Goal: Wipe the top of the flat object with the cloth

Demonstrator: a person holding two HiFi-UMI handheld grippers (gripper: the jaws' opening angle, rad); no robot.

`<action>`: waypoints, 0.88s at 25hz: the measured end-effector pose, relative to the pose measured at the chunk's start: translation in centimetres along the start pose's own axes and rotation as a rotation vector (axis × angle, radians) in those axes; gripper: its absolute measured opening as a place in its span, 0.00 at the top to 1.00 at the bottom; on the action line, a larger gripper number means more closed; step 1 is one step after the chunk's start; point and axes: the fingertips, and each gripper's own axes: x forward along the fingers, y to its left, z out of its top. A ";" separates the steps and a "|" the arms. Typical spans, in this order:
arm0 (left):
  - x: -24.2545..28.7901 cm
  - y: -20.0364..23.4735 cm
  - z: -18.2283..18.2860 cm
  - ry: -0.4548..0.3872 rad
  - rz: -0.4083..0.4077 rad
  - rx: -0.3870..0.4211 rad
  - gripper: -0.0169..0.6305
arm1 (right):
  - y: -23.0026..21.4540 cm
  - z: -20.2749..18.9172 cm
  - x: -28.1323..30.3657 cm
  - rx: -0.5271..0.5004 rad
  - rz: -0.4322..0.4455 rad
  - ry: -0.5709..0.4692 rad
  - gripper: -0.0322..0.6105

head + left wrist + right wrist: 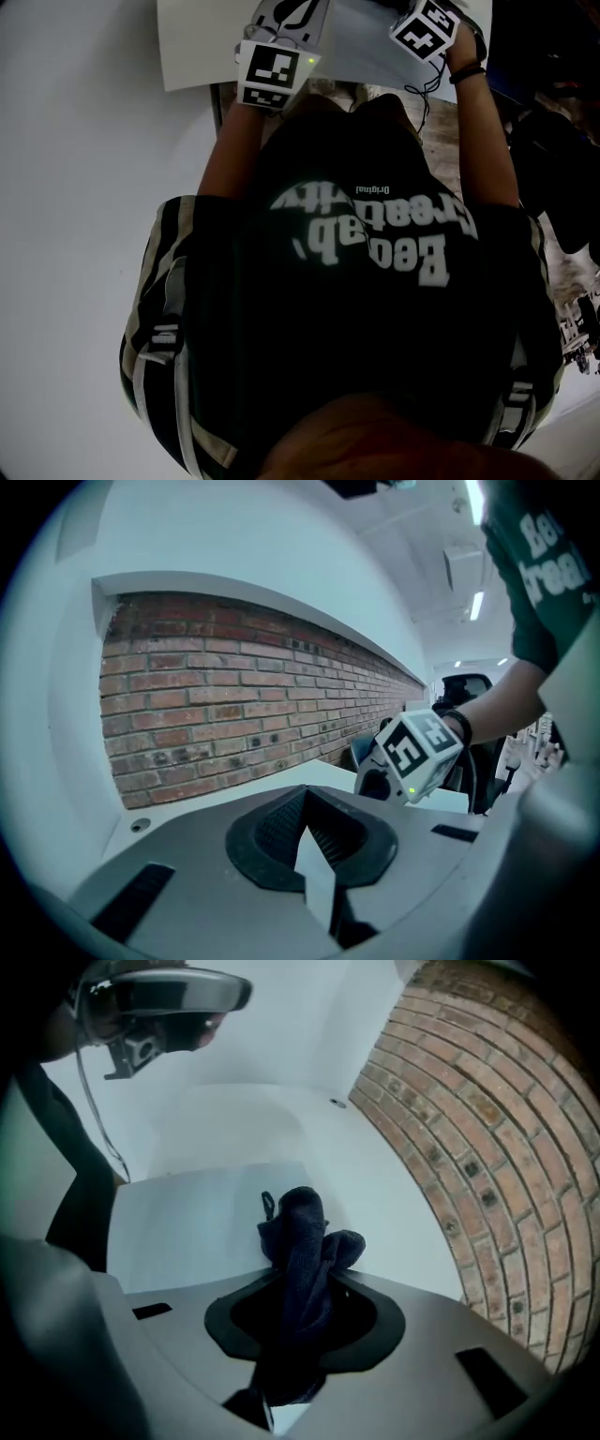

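My right gripper [300, 1283] is shut on a dark blue cloth [302, 1222], which bunches up out of its jaws above a pale flat panel [187, 1232] lying on the white table. In the left gripper view, my left gripper [305, 803] has its ribbed black pads pressed together with nothing between them. It is raised and faces the brick wall. In the head view both grippers sit at the top edge, left gripper [274, 67] and right gripper [427, 26], over the flat panel [370, 47]. Their jaw tips are cut off there.
A red brick wall [234, 705] runs behind the white table [375, 1176]. The person's dark T-shirt [356, 281] fills most of the head view. A white sheet-like surface [197, 42] lies at the top left there. Dark clutter [553, 178] stands at the right.
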 end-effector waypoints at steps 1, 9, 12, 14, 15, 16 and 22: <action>0.3 -0.4 0.0 0.005 -0.002 0.000 0.98 | 1.4 -0.5 -0.4 -0.018 0.039 -0.001 0.81; 2.4 -2.6 0.6 0.003 -0.020 -0.011 0.98 | 12.8 -4.2 -5.1 -0.046 0.301 -0.019 0.81; 2.9 -3.6 0.6 0.007 -0.031 -0.014 0.98 | 15.1 -4.9 -5.9 -0.063 0.358 -0.028 0.81; 3.1 -4.1 0.8 0.005 -0.035 -0.014 0.98 | 14.6 -4.7 -6.0 -0.067 0.346 -0.041 0.81; 3.1 -4.2 0.9 0.001 -0.036 -0.012 0.98 | 13.6 -4.4 -6.0 -0.059 0.314 -0.052 0.81; 3.1 -4.3 1.2 -0.006 -0.037 -0.009 0.98 | 12.0 -4.2 -5.8 -0.040 0.261 -0.066 0.81; 3.5 -4.4 2.3 -0.018 -0.031 -0.001 0.98 | 0.4 -5.2 -2.8 0.043 -0.046 -0.040 0.80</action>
